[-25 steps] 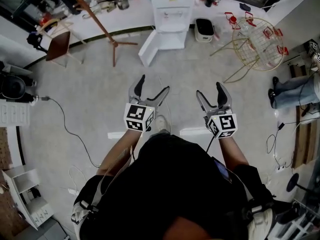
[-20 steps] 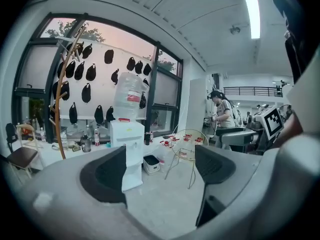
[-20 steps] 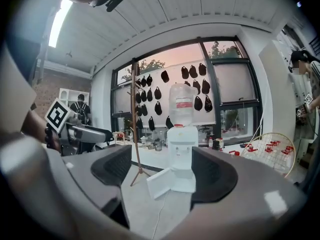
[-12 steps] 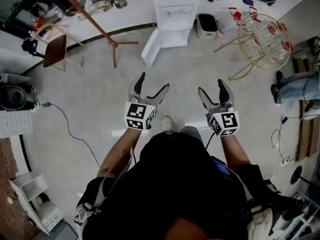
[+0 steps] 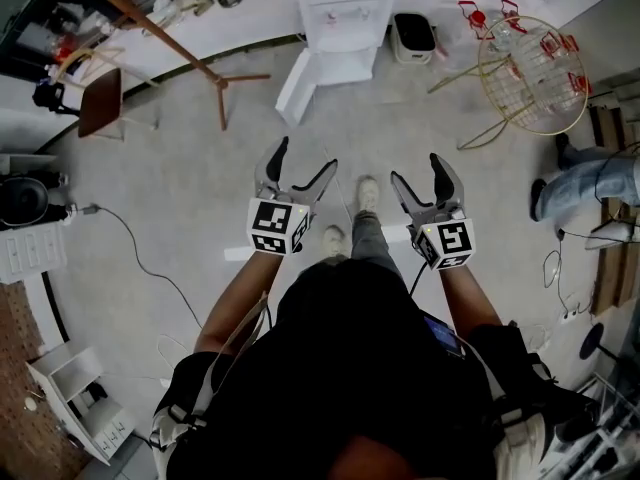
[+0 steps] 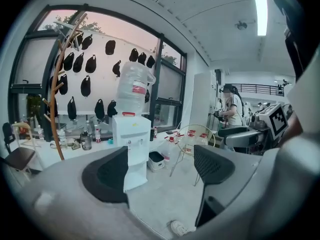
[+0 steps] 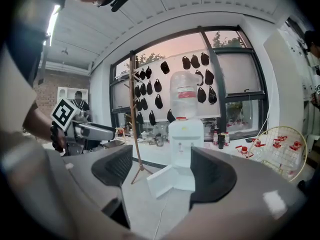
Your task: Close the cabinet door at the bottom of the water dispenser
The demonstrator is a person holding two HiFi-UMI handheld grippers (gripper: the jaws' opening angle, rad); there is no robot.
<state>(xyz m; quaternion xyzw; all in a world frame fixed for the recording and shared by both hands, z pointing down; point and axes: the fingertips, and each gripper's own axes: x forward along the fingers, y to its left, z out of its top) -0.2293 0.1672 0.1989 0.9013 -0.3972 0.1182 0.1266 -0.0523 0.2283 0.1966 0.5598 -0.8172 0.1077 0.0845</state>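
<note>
Cabinet door is not yet within our reach; it stands swung wide while we are only walking up to it.

Nearest to us, the left gripper and the right gripper are held out at chest level as they were a second ago. Both have their jaws spread wide with nothing between them, which each gripper view confirms. What has changed lies just beyond them: one shoe has swung forward into the gap between the grippers, at 12 o'clock from the trailing shoe, so we are mid-stride.

Past that is bare floor, then the door, still well apart from both grippers. In the right gripper view the door angles out from the base toward 7 o'clock, with the compartment behind it open. The water dispenser stands at 12 o'clock against the low white desk. A wire basket sits at its 3 o'clock and a coat stand at its 9 o'clock.

We judge this to be the approach: several more steps are needed, then a push on the door's outer face.
</note>
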